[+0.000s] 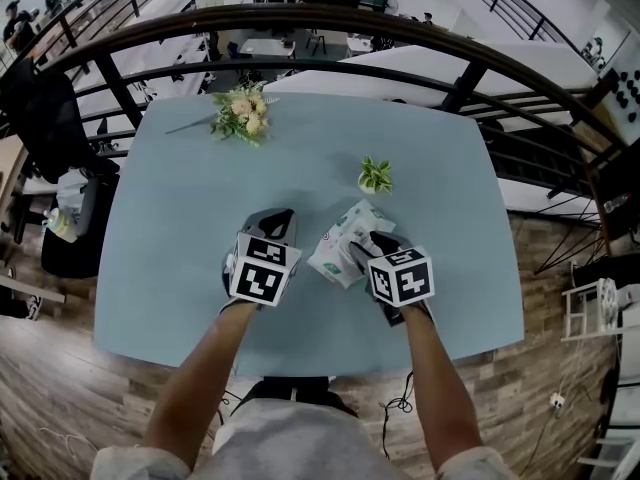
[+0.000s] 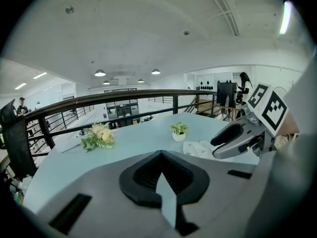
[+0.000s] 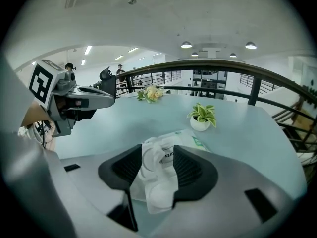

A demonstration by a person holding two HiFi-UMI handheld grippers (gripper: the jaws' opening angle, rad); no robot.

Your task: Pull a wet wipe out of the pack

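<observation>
Wipe pack lies near potted plant, bouquet farther off.

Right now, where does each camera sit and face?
Head view: on the person's head, steeply down at the pale blue table; forearms, left hand-held gripper, right hand-held gripper show.
Left gripper view: on the left one, across the table toward a dark railing; own jaws show.
Right gripper view: on the right one, at the white wet wipe pack between its jaws.
Shared: small white-potted plant.

Bright even light, soft shadows, fisheye-warped edges
</observation>
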